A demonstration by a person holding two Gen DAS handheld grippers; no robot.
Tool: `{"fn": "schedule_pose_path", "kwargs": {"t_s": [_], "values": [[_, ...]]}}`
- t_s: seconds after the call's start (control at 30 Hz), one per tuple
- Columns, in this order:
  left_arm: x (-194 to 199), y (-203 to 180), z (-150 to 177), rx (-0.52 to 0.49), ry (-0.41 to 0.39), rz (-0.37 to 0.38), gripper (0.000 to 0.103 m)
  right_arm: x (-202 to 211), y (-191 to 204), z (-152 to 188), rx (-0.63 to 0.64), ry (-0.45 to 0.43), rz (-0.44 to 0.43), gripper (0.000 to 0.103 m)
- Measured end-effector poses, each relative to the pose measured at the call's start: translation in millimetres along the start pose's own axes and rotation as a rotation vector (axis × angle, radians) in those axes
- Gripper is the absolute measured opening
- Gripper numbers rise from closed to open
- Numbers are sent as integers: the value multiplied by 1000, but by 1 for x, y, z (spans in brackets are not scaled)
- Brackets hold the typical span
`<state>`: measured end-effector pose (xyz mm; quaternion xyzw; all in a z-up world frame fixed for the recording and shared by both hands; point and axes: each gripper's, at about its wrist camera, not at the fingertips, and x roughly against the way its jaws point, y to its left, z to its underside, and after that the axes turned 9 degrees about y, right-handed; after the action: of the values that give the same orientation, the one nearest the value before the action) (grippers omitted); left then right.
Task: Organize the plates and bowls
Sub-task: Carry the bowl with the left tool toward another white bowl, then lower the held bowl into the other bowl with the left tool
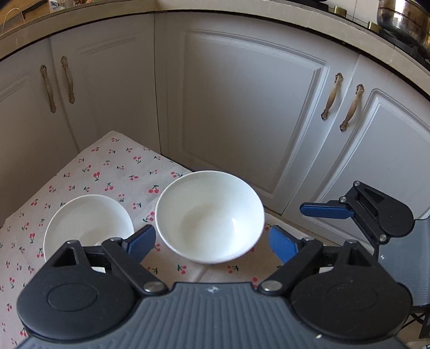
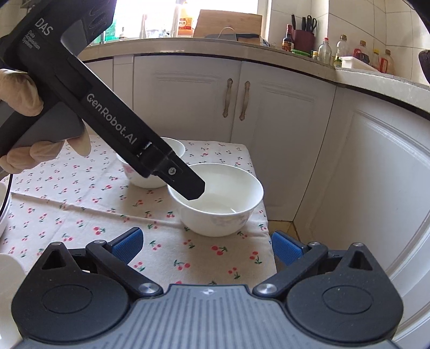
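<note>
Two white bowls stand on a cherry-print cloth [image 1: 107, 171]. In the left wrist view the nearer bowl [image 1: 209, 217] sits just ahead of my open, empty left gripper [image 1: 212, 245], between its blue fingertips [image 1: 139, 241]. A second white bowl [image 1: 86, 222] is to its left. In the right wrist view the nearer bowl [image 2: 215, 198] lies ahead of my open, empty right gripper [image 2: 205, 245]. The left gripper's body [image 2: 107, 118] hangs over this bowl and partly hides the farther bowl [image 2: 150, 174]. The right gripper's fingers [image 1: 328, 210] show at the right in the left wrist view.
White cabinet doors [image 1: 242, 107] with brass handles stand close behind the cloth-covered table, whose right edge [image 2: 266, 214] drops to the floor. Stacked white dishes [image 2: 4, 212] show at the left edge. A countertop [image 2: 215, 45] holds bottles and knives; a steel pot [image 1: 403, 21] sits top right.
</note>
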<state>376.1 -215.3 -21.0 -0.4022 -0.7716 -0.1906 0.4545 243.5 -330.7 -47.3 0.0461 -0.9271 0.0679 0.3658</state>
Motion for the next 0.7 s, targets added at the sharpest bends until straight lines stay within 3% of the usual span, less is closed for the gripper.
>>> {"fn": "schedule_pose_path", "kwargs": {"t_s": [0.2, 0.57, 0.7], "values": [[-22, 5, -17, -34, 14, -31, 91, -17, 1, -3, 8, 10, 6, 103], [-49, 15, -32, -31, 40, 3, 84, -40, 2, -15, 46, 4, 23, 103], [-54, 16, -33, -34, 49, 8, 81, -42, 3, -16, 60, -4, 22, 98]]}}
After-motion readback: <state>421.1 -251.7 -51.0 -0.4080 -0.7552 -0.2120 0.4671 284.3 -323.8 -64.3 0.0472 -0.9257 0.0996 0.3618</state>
